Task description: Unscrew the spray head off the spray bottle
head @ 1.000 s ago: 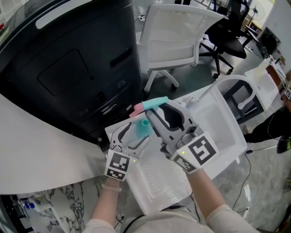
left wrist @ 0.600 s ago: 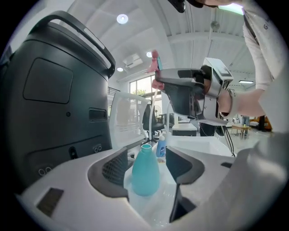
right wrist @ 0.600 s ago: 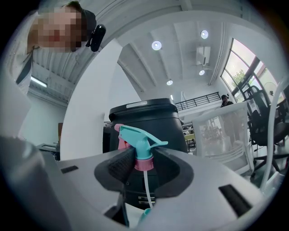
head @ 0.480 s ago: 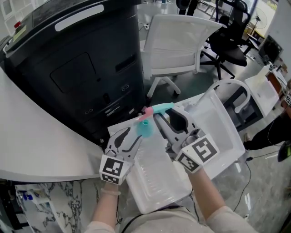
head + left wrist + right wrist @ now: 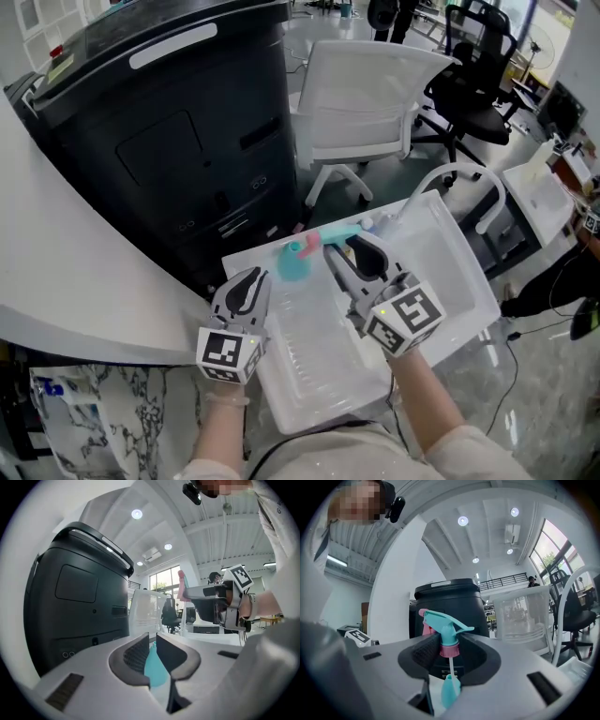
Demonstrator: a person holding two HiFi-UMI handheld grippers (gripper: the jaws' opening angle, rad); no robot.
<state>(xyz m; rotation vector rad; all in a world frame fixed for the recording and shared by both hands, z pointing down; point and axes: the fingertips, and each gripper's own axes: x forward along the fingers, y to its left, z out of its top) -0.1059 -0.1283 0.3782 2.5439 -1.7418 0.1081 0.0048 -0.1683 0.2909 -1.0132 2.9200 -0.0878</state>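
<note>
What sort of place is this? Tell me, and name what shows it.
Probably an office or lab workspace: a white chair and a black chair of the office kind, a curved white desk, and a big black machine beside it.

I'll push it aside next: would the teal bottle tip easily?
Probably: the bottle stands upright, narrow and unheld. It looks small and plastic, so likely light. The tube under the head hangs at its neck and might drag it over.
</note>
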